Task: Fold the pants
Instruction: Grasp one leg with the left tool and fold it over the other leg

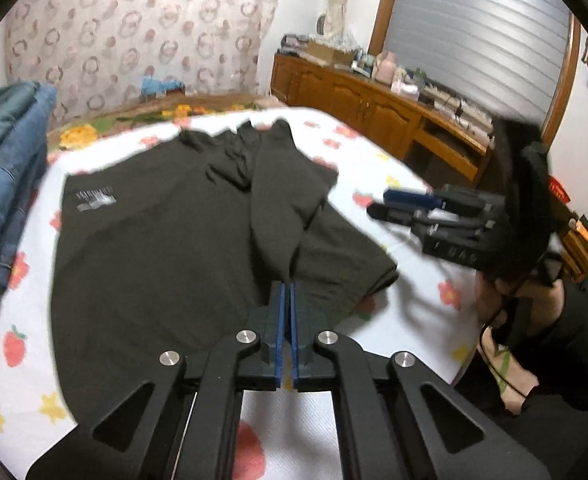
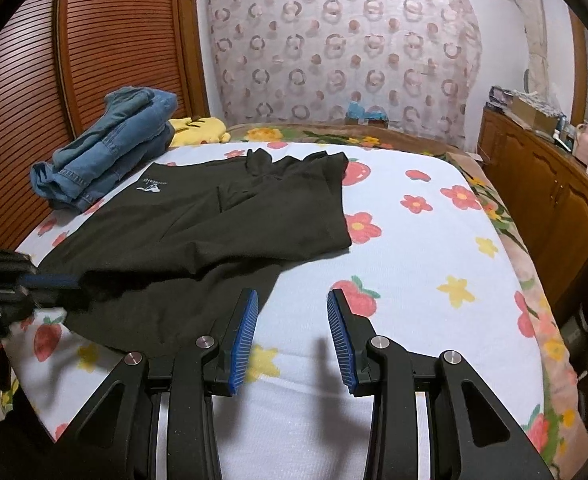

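Black pants (image 1: 154, 248) with a small white logo lie spread on a white flowered sheet (image 1: 374, 160); they also show in the right wrist view (image 2: 214, 232). My left gripper (image 1: 287, 286) is shut on a fold of the pants and holds it lifted above the rest. It also appears at the left edge of the right wrist view (image 2: 66, 282), pinching the cloth. My right gripper (image 2: 293, 304) is open and empty above the sheet, to the right of the pants. It shows at the right of the left wrist view (image 1: 378, 204).
Folded blue jeans (image 2: 106, 148) are stacked at the bed's far left, next to a yellow plush toy (image 2: 200, 130). A wooden sideboard (image 2: 546, 200) with clutter runs along the right side. A slatted wooden door (image 2: 74, 60) stands at the left.
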`<action>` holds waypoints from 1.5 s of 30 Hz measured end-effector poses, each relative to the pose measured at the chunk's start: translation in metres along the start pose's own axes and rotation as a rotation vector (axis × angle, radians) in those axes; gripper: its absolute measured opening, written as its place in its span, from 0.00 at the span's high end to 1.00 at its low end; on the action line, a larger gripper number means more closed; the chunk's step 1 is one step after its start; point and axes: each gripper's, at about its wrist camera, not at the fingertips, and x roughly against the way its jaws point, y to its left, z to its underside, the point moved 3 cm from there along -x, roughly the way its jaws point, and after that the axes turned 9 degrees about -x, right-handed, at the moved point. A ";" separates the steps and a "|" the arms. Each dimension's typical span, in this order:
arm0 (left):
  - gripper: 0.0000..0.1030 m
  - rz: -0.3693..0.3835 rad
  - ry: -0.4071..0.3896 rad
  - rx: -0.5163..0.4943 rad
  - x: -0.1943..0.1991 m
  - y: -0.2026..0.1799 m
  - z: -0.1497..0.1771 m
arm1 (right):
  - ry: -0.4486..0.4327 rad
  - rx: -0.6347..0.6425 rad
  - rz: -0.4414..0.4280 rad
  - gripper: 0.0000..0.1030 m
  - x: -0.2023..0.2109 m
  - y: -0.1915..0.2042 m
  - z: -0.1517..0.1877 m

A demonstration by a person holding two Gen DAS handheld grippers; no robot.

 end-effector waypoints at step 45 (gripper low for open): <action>0.98 -0.072 -0.082 0.061 0.042 0.039 -0.009 | -0.008 -0.009 0.013 0.63 -0.001 -0.002 0.002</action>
